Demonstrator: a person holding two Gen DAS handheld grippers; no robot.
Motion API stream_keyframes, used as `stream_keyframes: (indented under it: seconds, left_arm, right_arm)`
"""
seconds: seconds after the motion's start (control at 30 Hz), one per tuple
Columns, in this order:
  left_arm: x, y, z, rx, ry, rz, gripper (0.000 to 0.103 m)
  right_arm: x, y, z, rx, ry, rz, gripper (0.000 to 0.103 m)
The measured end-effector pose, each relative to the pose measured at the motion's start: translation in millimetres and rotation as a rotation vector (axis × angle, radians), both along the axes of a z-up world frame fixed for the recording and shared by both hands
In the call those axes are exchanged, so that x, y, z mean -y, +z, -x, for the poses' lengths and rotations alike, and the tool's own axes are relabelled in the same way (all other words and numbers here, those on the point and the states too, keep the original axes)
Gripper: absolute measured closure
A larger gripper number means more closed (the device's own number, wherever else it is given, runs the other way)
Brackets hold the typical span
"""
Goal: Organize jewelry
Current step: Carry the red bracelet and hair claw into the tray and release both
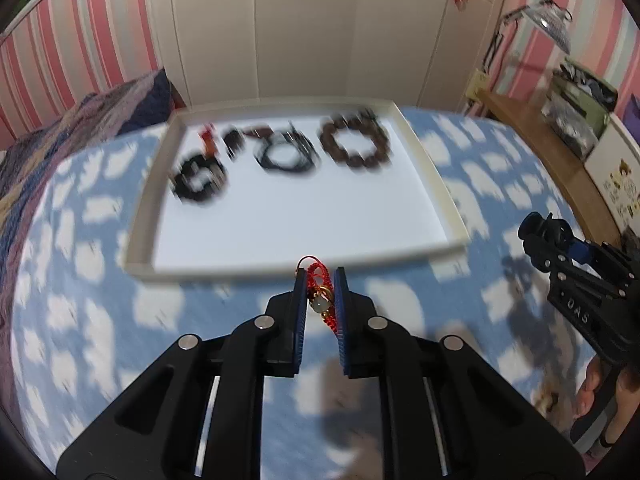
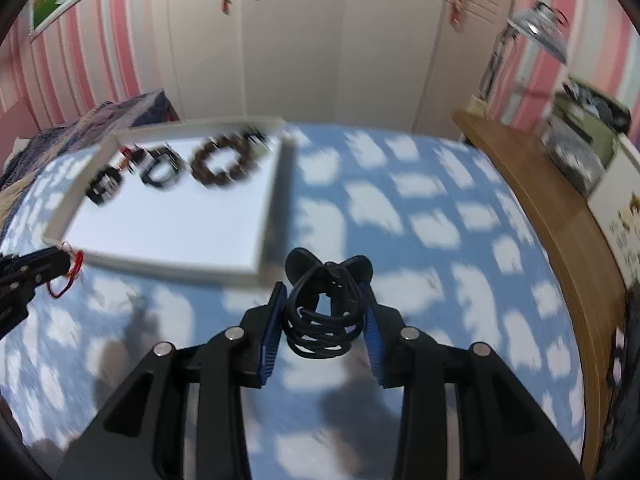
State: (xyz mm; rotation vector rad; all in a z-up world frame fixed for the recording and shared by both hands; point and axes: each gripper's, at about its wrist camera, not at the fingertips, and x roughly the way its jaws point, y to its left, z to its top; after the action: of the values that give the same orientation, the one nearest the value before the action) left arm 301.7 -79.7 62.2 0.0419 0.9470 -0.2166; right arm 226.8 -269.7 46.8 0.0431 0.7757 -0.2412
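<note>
**A:** Left wrist view first. What have I got?

**B:** Your left gripper [image 1: 321, 294] is pinched on a red cord bracelet [image 1: 320, 300] with a pale bead and gold fittings; the pads press it from both sides and a loop of cord sticks out past the tips. The white tray [image 1: 434, 178] lies straight ahead along the fingers, its near rim just beyond them. Three dark pieces sit in a row across its far half, so the near half is bare.

**A:** And the gripper's attitude?

**B:** Tilted steeply down over the cloud-print bedspread [image 1: 400, 304], clear of it. The right gripper shows at the right edge, well off to the side of the tray.

**A:** Right wrist view, then.

**B:** Your right gripper [image 2: 324, 312] is clamped partway on a bundle of black cord [image 2: 320, 328] with two dark rounded ends poking forward. From here the tray [image 2: 276, 196] lies ahead and to the left, its near right corner closest.

**A:** So I judge that the left is nearer; the right must swing leftward.
</note>
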Motion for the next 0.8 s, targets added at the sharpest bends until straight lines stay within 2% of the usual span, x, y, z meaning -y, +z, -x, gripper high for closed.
stream_keyframes:
  seconds: [0.17,0.37,0.53,0.8]
  left_arm:
    - [-23,3,-49,0.013,0.026,-0.026,0.092]
    - [-36,-21,-98,-0.031,0.049,-0.028,0.092]
    - [-37,-46,-119,-0.046,0.063,-0.036,0.092]
    - [-33,-70,-138,-0.057,0.092,-0.085,0.092]
  right_arm:
    - [-28,14,-49,0.016,0.056,-0.006,0.066]
    - [-44,-1,-105,-0.028,0.071,-0.059,0.066]
    - [-46,-22,-128,-0.057,0.071,-0.105,0.066]
    - [-43,-34,-143,-0.053,0.05,-0.082,0.066]
